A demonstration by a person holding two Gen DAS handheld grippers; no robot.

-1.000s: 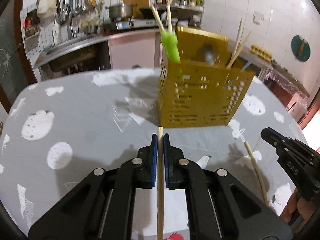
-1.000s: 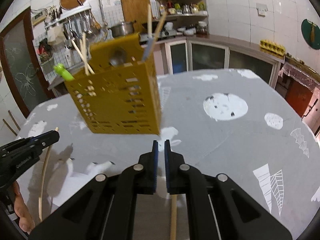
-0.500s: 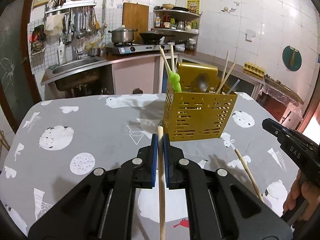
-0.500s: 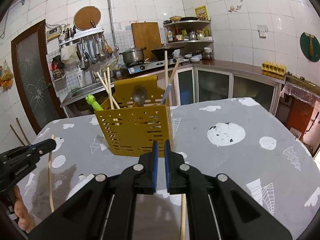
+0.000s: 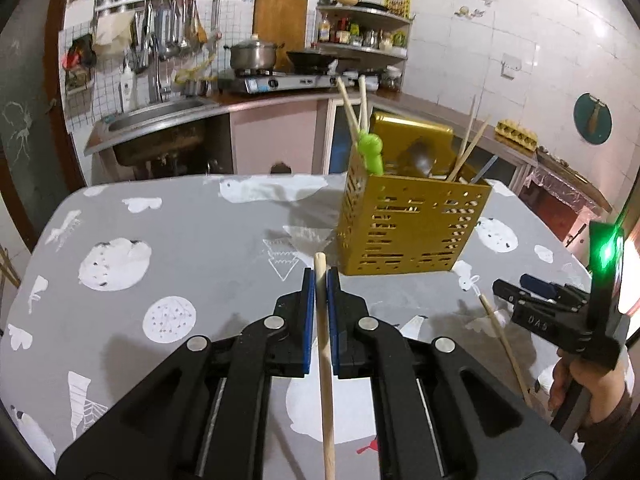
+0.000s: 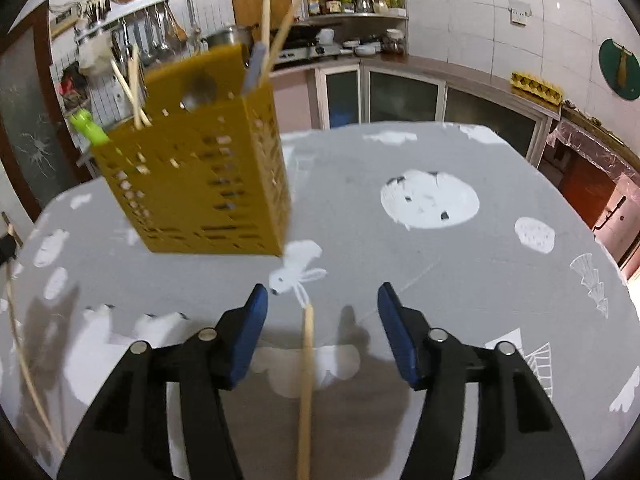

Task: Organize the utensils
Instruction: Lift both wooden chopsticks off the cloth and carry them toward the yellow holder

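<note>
done: perforated yellow plastic utensil caddy (image 5: 412,228) ahead holds several sticks | left gripper (image 5: 320,280) clamps wooden chopstick (image 5: 325,360); right gripper (image 6: 320,300) opening, pale wooden chopstick (image 6: 306,380) loose between jaws | left: both still to stow

White letters "DAS" printed on the black side of the right gripper (image 5: 516,292); no other text legible anywhere.

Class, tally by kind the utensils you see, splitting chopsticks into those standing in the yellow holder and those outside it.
Chopsticks in the holder: 4
Chopsticks outside it: 2
Green utensil: 1
Spoon: 1
Grey handle: 1
Total: 9
</note>
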